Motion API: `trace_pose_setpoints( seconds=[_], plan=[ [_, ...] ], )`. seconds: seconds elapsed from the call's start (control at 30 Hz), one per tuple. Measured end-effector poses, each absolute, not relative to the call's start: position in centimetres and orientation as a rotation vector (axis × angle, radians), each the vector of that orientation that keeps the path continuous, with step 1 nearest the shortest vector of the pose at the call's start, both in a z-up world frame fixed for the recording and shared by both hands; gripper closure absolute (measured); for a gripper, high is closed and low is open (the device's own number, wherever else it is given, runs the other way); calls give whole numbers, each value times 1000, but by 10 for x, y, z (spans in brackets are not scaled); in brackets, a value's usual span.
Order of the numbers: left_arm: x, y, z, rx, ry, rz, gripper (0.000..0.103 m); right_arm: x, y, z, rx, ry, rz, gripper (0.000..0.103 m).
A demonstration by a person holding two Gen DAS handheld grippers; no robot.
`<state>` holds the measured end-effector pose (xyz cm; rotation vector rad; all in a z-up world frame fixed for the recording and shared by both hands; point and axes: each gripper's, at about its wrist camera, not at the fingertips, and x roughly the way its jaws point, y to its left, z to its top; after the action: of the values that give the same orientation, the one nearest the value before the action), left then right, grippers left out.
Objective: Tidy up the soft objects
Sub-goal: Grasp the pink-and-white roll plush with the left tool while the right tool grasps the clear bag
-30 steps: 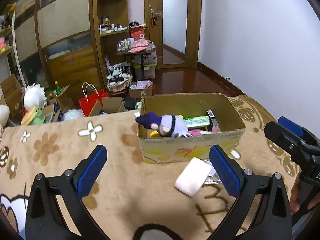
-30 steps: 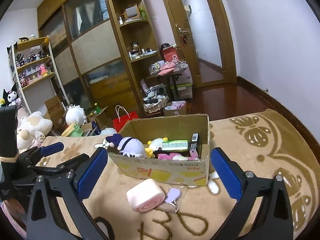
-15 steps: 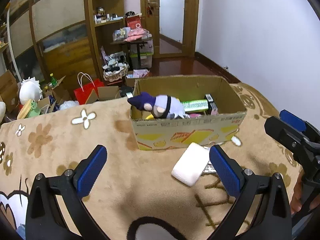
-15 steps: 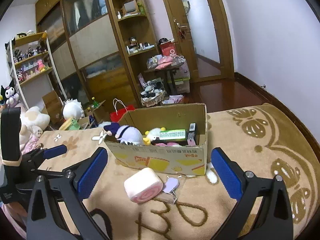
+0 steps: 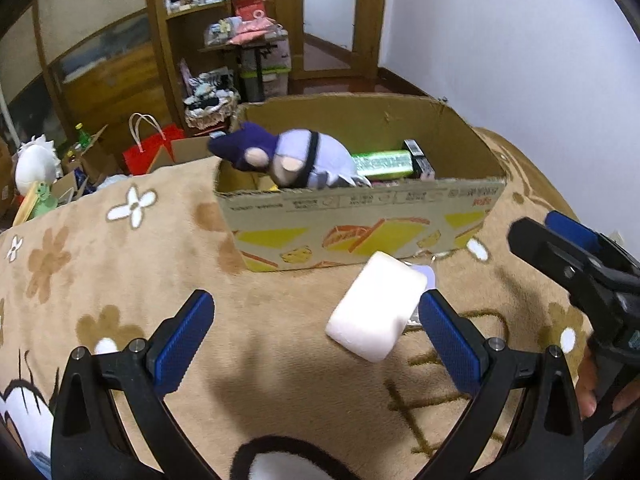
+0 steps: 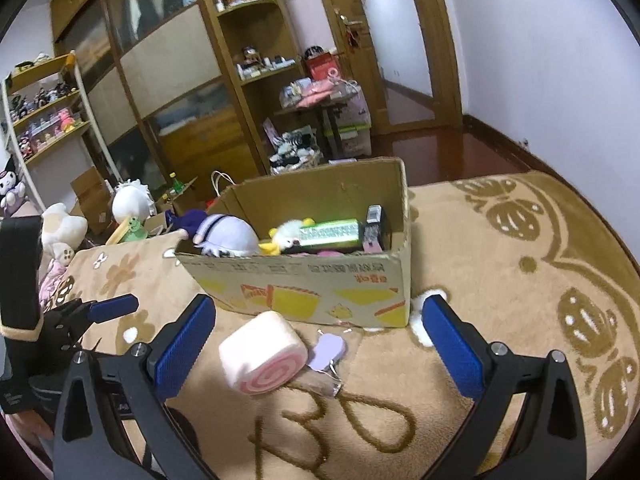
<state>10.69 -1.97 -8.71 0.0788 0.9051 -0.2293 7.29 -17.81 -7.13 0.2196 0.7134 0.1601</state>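
A white and pink swiss-roll plush [image 5: 376,305] [image 6: 262,352] lies on the tan blanket in front of a cardboard box [image 5: 360,224] [image 6: 312,284]. A small lilac charm in clear wrap [image 6: 330,352] lies beside it. The box holds a purple plush [image 5: 292,156] [image 6: 224,232], a yellow-white plush [image 6: 286,236] and a green packet [image 5: 382,162] [image 6: 328,234]. My left gripper [image 5: 316,336] is open and empty, just short of the roll. My right gripper [image 6: 318,338] is open and empty, the roll between its fingers' lines. Each gripper shows in the other's view, the right [image 5: 576,252] and the left [image 6: 100,308].
The blanket [image 5: 120,264] [image 6: 520,264] has flower and butterfly patterns. Behind it stand wooden shelves [image 6: 248,60], a red bag [image 5: 150,152], cardboard boxes, plush toys [image 6: 64,228] and a doorway [image 5: 328,12]. A white wall [image 5: 520,60] is at the right.
Both grippers have moved forward and down toward the box and the roll plush, which now appear larger. Both stay open. No object on the blanket has moved.
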Motion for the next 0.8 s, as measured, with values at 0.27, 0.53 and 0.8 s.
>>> trace_pose_setpoints(
  seconds=[0.27,0.53,0.8],
  plan=[
    [115,-38,-104,97,937,-321,2,92,-191,-103,288,809,155,0],
    [121,-60,-129,165,990,-368,2,108,-190,-132,321,910,168,0],
    [128,-67,-155,207,1038,-337,2,119,-192,-154,354,991,178,0]
  ],
)
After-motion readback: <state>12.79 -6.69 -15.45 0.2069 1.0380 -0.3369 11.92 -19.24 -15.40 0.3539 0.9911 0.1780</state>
